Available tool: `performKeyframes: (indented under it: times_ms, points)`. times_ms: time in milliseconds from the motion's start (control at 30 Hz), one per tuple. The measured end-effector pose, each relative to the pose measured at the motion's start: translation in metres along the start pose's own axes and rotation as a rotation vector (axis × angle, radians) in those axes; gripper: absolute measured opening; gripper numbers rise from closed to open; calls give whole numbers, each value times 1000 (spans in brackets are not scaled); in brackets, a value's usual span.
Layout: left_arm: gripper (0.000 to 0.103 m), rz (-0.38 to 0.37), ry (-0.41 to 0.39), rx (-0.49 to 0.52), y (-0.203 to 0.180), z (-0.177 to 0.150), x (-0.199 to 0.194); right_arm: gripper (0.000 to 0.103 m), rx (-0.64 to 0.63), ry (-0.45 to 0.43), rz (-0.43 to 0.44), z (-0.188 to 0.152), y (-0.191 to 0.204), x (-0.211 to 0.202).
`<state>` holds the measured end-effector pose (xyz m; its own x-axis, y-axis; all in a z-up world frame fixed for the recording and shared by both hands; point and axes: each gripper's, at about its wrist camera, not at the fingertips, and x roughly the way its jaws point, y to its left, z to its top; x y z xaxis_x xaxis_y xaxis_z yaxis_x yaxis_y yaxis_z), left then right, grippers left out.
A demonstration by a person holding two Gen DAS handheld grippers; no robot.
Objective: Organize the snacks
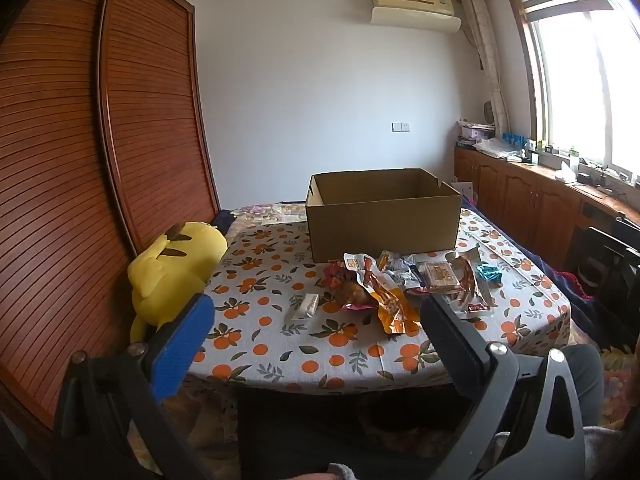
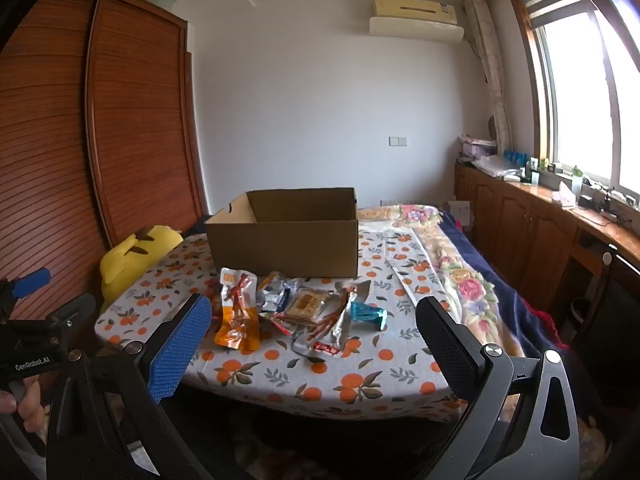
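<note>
An open cardboard box (image 1: 382, 216) (image 2: 284, 236) stands on a table with an orange-print cloth (image 1: 280, 344) (image 2: 352, 376). In front of it lies a heap of snack packets (image 1: 400, 284) (image 2: 288, 304): an orange pouch (image 1: 390, 308) (image 2: 238, 316), a cracker pack (image 1: 440, 276) (image 2: 306, 304), a teal wrapper (image 1: 490, 274) (image 2: 366, 314). A small white packet (image 1: 306, 306) lies apart on the left. My left gripper (image 1: 316, 344) hangs open before the table's near edge, nothing between its fingers. My right gripper (image 2: 312, 344) is open too, short of the heap and empty.
A yellow plush toy (image 1: 172, 272) (image 2: 132, 258) leans at the table's left edge against a slatted wooden wardrobe (image 1: 80, 160). Wooden cabinets (image 2: 532, 240) run under the window at right. A floral blanket (image 2: 460, 272) covers the table's right side. The left gripper's handle and a hand (image 2: 24, 396) show at far left.
</note>
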<state>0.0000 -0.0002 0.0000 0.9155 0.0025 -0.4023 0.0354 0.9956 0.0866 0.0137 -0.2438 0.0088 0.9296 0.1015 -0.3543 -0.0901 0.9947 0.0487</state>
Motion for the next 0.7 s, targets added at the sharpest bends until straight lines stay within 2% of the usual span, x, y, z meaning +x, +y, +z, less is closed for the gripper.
performKeyframes:
  times_ms: [700]
  points:
    - [103, 0, -3, -1, 0, 0, 0, 103, 1, 3, -4, 0, 0, -1]
